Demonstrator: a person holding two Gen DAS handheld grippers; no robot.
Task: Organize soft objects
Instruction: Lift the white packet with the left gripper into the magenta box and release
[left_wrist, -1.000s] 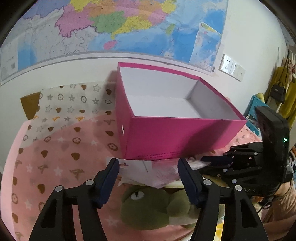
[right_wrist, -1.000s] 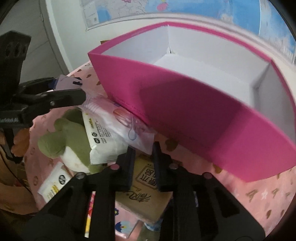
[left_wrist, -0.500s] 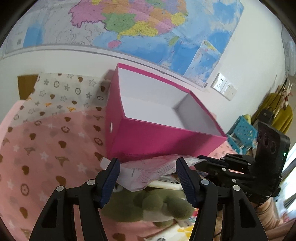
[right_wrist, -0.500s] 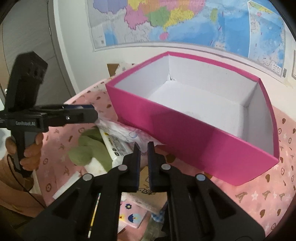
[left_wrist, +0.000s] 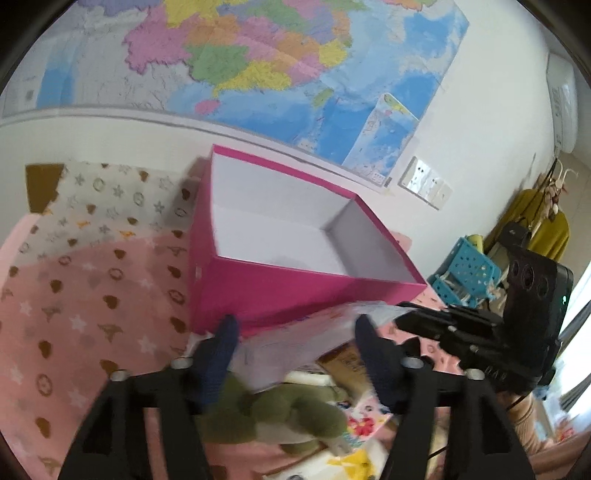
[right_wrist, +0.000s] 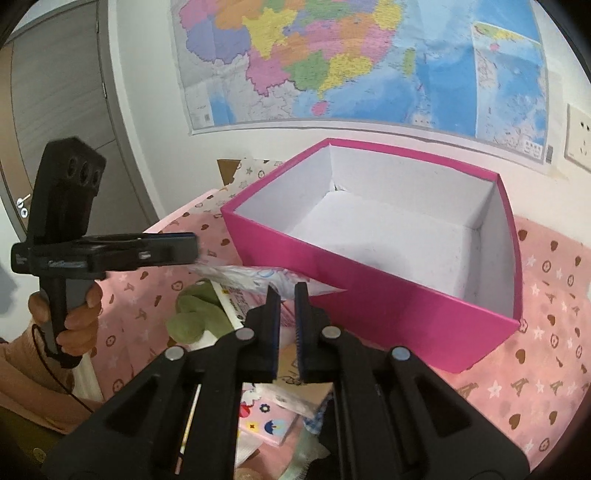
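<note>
A pink box with a white inside stands open and empty on the pink patterned cloth; it also shows in the right wrist view. My right gripper is shut on a corner of a clear plastic packet with pink print and holds it lifted in front of the box. In the left wrist view the packet hangs blurred between the fingers of my left gripper, which is open. A green plush toy lies under it, also seen in the right wrist view.
A brown tissue pack, a white packet and colourful flat packs lie in a pile beside the plush. A wall with a map rises behind the box. A blue basket stands at the right.
My right gripper has lifted the plastic packet up off the pile toward the box rim. Both grippers have risen, so the box now sits lower in view.
</note>
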